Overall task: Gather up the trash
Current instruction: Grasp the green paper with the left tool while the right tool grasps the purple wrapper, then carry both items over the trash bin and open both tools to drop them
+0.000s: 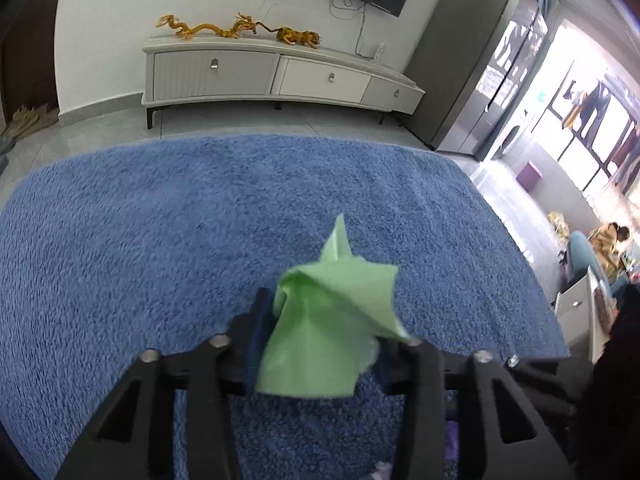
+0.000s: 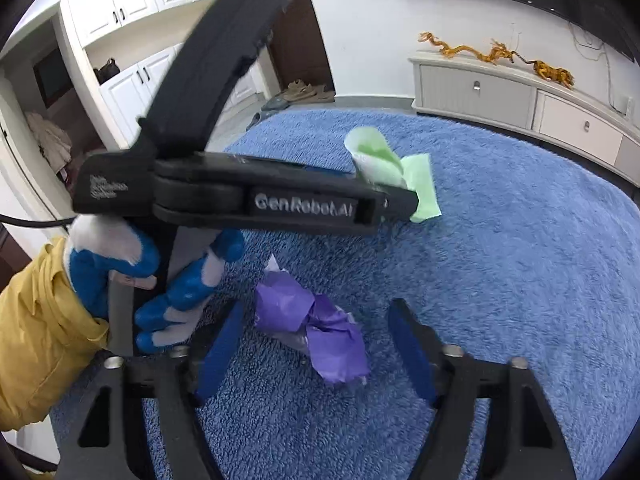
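Observation:
My left gripper [image 1: 328, 320] is shut on a crumpled green paper [image 1: 332, 320] and holds it above the blue rug [image 1: 160, 220]. The right wrist view shows that gripper from the side [image 2: 400, 200] with the green paper [image 2: 384, 160] sticking out of its tip. My right gripper [image 2: 316, 344] is open, its blue pads on either side of a crumpled purple paper [image 2: 316, 332] that lies on the rug [image 2: 520, 240]. The pads do not touch the purple paper.
A white TV cabinet [image 1: 276, 76] with yellow dragon and tiger figures stands past the rug's far edge. A grey cabinet [image 1: 472, 60] stands at the right. White cupboards [image 2: 120, 40] and a brown door are at the left. A gloved hand [image 2: 160, 280] holds the left gripper.

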